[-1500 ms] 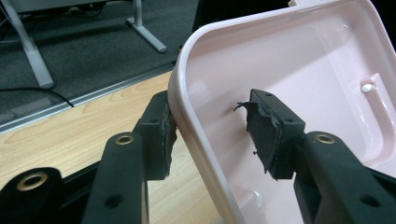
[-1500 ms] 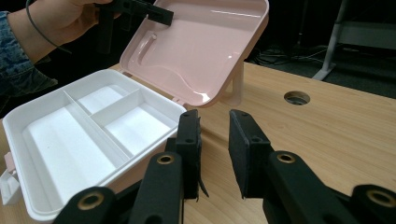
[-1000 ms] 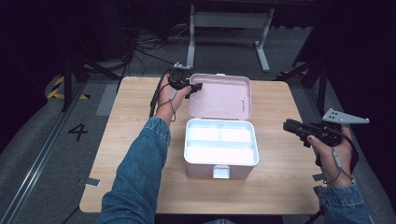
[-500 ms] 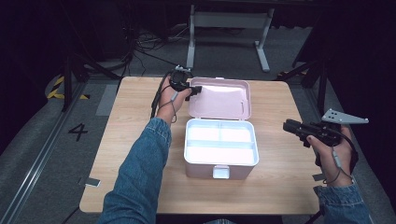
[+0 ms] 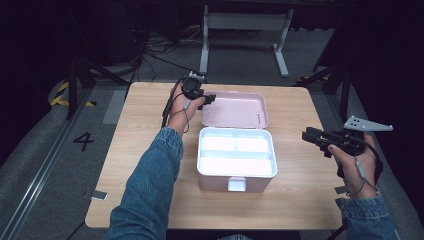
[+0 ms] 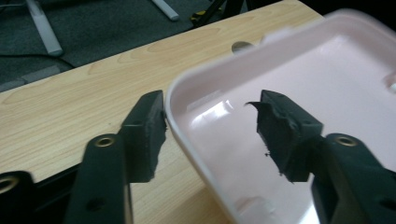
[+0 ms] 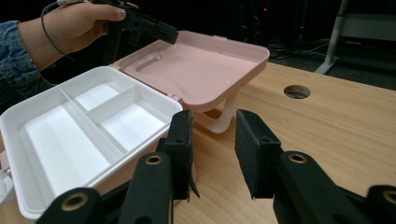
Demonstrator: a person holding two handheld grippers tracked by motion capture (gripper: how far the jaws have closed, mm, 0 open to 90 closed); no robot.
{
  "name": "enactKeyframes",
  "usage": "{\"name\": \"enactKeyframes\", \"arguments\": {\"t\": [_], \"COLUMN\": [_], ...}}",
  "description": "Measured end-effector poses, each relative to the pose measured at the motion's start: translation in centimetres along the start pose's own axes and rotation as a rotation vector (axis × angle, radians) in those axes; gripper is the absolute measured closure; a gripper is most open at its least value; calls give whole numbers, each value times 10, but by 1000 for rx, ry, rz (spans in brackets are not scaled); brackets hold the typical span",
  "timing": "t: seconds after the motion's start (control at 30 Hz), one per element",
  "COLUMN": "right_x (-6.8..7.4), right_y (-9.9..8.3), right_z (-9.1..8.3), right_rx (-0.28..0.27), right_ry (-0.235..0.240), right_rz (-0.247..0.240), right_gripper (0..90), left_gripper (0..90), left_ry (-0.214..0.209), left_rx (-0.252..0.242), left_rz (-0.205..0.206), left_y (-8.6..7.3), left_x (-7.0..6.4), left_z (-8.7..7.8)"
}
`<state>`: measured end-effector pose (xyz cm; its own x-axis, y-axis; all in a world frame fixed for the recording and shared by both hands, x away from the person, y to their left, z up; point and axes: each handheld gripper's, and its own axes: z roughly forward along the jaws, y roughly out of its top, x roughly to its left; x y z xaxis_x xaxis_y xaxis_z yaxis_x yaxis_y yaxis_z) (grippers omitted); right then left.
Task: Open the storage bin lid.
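Two pairs of black tongs work around one pink plastic box with a white divided tray, which sits mid-tabletop with its pale pink lid thrown back flat behind it. From the high view, the left tongs reach the lid's far left corner, while the right tongs hover well apart from the box near the tabletop's right edge. The left gripper view adds what the high view cannot — the jaws stand spread, straddling the lid's rounded rim, one outside, one over the glossy inner face. The right gripper view shows its own tongs parted around nothing, plus a white handle under the lid. The light wood-grain tabletop has a round cable hole; dark floor, cables and a grey metal stand lie beyond.
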<state>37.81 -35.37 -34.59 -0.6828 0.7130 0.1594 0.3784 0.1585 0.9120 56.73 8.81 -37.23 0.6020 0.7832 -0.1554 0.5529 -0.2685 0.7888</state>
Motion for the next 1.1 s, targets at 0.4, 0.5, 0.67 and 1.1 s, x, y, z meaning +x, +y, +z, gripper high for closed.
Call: {"name": "enactKeyframes", "arguments": {"t": [0.4, 0.5, 0.67, 1.1], "right_x": [-6, -9, -12, -17], "right_y": [14, 16, 19, 16], "right_z": [20, 26, 32, 32], "right_rx": [13, 26, 42, 101], "right_ry": [30, 38, 41, 4], "right_rz": [-21, -22, -22, -21], "right_gripper": [640, 636, 616, 562], "left_gripper": [353, 346, 345, 356], "left_ry": [-24, -46, -49, -4], "left_rx": [-77, -80, -115, -116], "left_rz": [131, 161, 191, 218], "left_y": [4, 3, -5, -37], "left_x": [-26, -36, -43, -51], "left_z": [-63, -84, -115, -170]}}
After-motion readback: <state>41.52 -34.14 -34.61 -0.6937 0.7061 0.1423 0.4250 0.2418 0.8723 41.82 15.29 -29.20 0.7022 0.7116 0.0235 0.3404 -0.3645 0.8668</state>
